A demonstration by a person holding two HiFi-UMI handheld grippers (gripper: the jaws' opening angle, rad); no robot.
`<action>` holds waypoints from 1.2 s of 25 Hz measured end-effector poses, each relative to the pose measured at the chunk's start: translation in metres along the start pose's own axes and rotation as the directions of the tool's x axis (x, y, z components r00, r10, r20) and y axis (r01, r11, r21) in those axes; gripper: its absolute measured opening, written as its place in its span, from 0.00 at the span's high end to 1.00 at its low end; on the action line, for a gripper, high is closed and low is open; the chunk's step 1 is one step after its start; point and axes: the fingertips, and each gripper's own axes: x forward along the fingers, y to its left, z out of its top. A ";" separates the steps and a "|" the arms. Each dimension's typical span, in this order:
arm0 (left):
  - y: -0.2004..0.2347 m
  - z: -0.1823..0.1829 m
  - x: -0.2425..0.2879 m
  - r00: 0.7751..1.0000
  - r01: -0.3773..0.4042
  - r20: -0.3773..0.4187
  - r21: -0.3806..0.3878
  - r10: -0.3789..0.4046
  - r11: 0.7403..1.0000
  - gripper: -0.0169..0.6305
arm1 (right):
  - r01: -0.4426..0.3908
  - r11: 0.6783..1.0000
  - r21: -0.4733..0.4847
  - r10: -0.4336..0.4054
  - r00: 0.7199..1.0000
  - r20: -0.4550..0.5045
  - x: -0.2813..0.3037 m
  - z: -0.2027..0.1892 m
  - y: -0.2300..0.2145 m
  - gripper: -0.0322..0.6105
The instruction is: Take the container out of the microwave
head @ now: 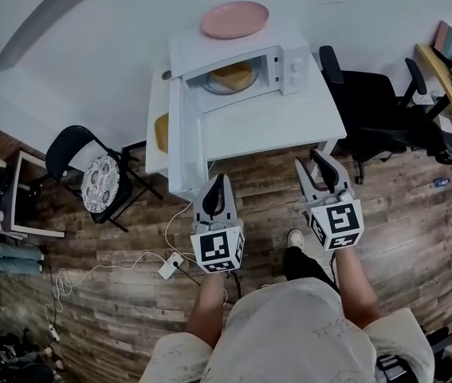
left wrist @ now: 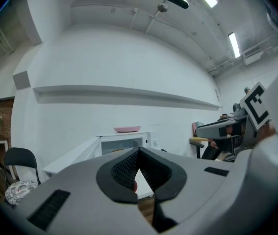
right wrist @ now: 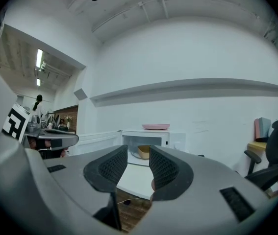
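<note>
The microwave door [head: 184, 138], swung wide, exposes the yellow container [head: 233, 76]. Short of the counter [head: 281, 122], the left tool [head: 219, 182] is closed and empty, while the right tool [head: 321, 163] is parted, seemingly ready to reach.

A white table [head: 289, 120] stands on wood floor [head: 417, 238] beside a black office chair [head: 373, 106].

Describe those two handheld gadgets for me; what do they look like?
Both the left gripper and right gripper are light grey with black ribbed pads lining two tapering jaws. Each carries a white cube of black square markers. The person wears a pale short-sleeved top.
</note>
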 end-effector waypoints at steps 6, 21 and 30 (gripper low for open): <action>-0.009 0.013 0.061 0.999 -0.030 -0.012 0.011 0.031 0.999 0.96 | -0.016 0.999 -0.045 0.016 1.000 0.010 0.045 0.009 -0.046 0.72; -0.033 0.018 0.165 0.998 -0.048 -0.047 0.028 0.049 0.998 0.96 | -0.067 0.998 0.014 0.067 0.997 -0.036 0.116 -0.012 -0.124 0.72; -0.034 0.021 0.202 0.996 -0.068 -0.051 0.037 0.070 0.997 0.96 | -0.085 0.996 0.029 0.086 0.996 -0.021 0.144 -0.012 -0.150 0.72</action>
